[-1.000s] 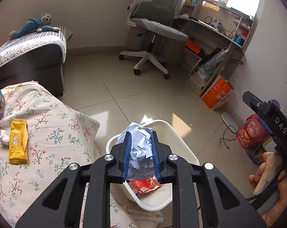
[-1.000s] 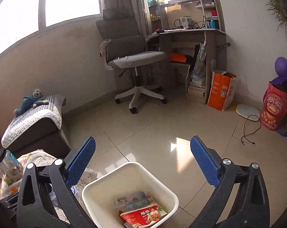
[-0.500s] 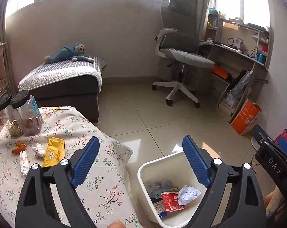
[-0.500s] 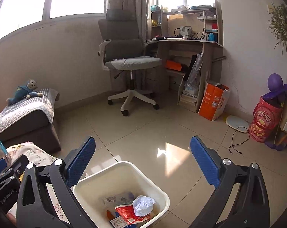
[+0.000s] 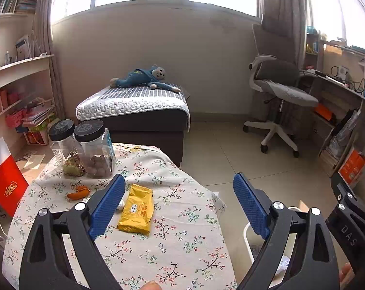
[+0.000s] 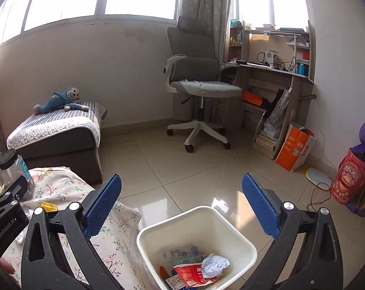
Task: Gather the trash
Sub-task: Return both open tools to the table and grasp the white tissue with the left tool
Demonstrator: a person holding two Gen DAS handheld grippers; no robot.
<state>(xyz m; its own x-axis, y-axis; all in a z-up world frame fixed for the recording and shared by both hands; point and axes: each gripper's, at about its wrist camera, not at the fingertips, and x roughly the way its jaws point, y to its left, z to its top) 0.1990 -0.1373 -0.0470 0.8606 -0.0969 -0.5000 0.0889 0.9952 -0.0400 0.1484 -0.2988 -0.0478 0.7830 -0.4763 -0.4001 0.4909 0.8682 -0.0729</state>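
My left gripper (image 5: 178, 205) is open and empty above the floral-cloth table (image 5: 182, 236). A yellow snack wrapper (image 5: 136, 209) lies between its fingers' line of sight. An orange peel scrap (image 5: 78, 192) and a white crumpled scrap (image 5: 120, 204) lie to the wrapper's left. My right gripper (image 6: 181, 207) is open and empty above the white trash bin (image 6: 240, 235). The bin holds a crumpled paper ball (image 6: 215, 264), a red wrapper (image 6: 194, 274) and other packets. The bin's rim also shows in the left wrist view (image 5: 247, 235).
Two clear jars with black lids (image 5: 94, 148) stand at the table's far edge. A dark ottoman with a quilt and blue plush toy (image 5: 139, 111) is behind. An office chair (image 6: 196, 89), desk (image 6: 274, 77) and orange box (image 6: 294, 148) stand across the tiled floor.
My left gripper opened and dropped the crumpled paper into the bin, then swung left from the bin toward the table. The right gripper stayed open over the bin.
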